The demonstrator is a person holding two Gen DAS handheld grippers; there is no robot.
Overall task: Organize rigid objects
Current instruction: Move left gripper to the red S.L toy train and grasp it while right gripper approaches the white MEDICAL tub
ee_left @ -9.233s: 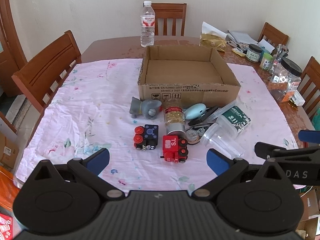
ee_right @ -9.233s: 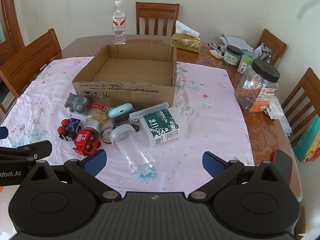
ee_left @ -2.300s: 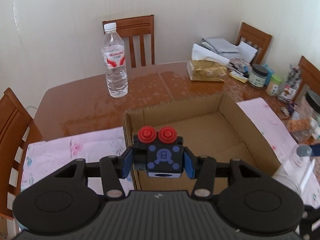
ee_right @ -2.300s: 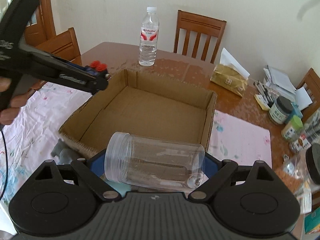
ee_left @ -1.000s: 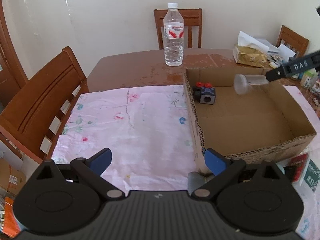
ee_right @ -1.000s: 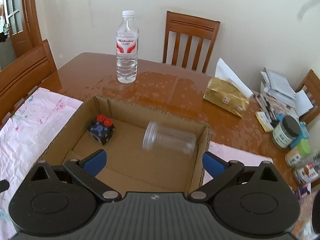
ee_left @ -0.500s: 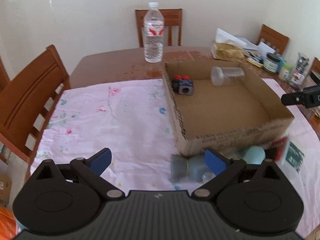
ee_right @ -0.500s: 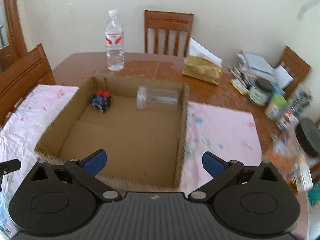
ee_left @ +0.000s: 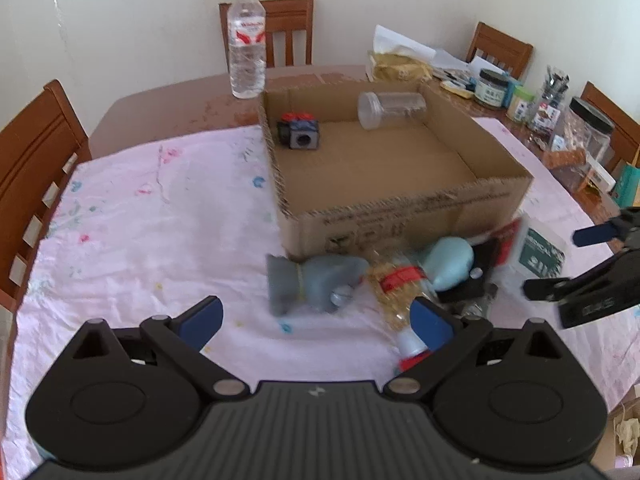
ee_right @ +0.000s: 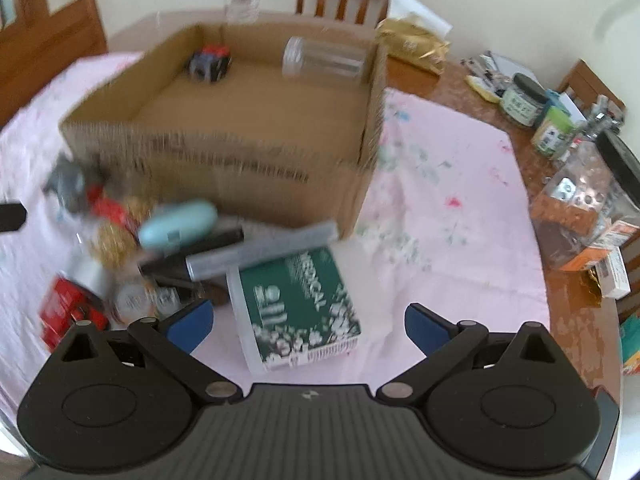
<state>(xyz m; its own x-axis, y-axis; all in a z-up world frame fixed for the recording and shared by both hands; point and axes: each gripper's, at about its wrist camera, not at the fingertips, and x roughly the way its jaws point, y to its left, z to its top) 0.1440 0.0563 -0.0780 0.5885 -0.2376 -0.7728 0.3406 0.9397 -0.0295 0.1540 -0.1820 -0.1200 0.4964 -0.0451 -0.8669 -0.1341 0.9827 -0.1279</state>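
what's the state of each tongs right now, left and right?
Left tongs: open, holding nothing, above the grey toy on the cloth.
Right tongs: open, holding nothing, above the green medical box.

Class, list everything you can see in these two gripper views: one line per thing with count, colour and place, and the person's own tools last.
cardboard box: 1, brown, on the pink cloth
toy block: 1, black with red knobs, in the box's far left corner
clear jar: 1, transparent, lying by the box's far wall
grey toy: 1, grey, in front of the box
blue case: 1, light blue, in front of the box
green packet: 1, green and white, on the cloth
water bottle: 1, clear, behind the box
left gripper: open
right gripper: open
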